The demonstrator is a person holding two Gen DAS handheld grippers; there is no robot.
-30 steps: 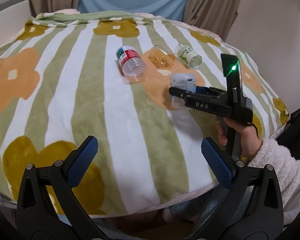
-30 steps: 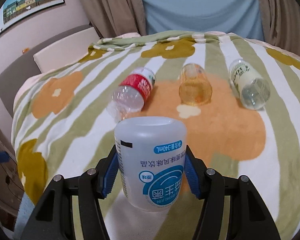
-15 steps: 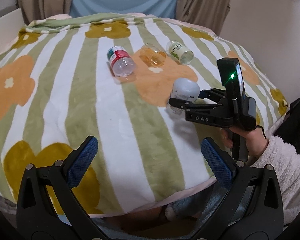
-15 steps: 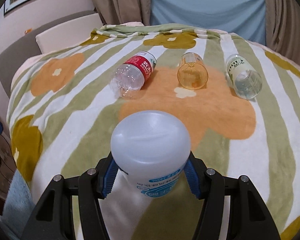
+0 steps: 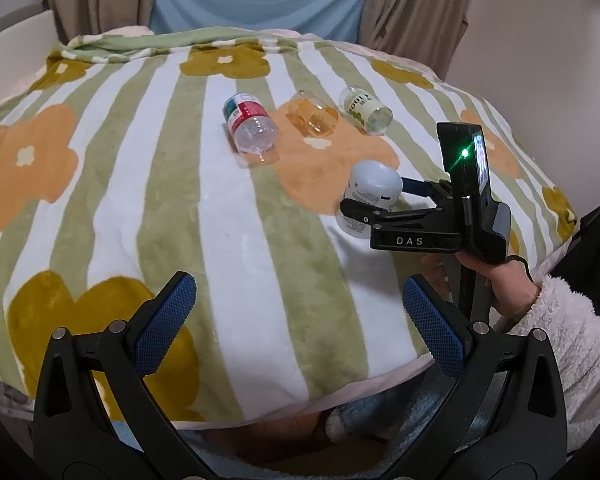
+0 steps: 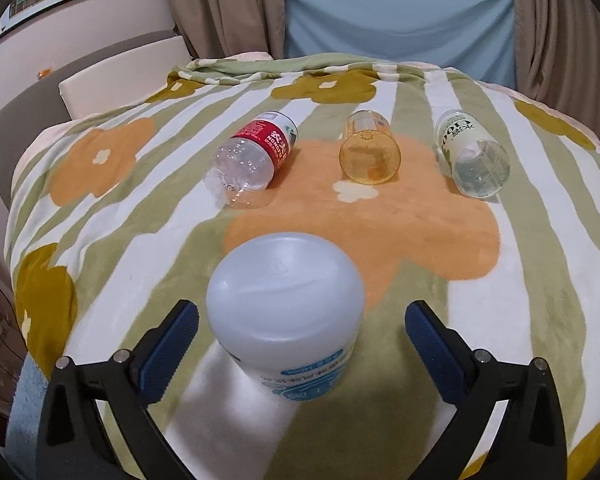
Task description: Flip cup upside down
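A white translucent plastic cup with blue print stands upside down on the striped flower blanket, its rounded base facing up. My right gripper is open around it, with a blue pad on each side and a small gap to the cup wall. From the left wrist view, the same cup sits between the right gripper's black fingers, and a hand in a fluffy sleeve holds that gripper. My left gripper is open and empty over the blanket's near edge.
Three containers lie on their sides farther back: a clear bottle with a red label, an amber cup and a clear bottle with green lettering. Curtains hang behind. The blanket drops off at the front and right.
The right gripper tipped down with the cup, set it base up on the blanket, and its fingers spread apart off the cup. The left gripper drew back a little.
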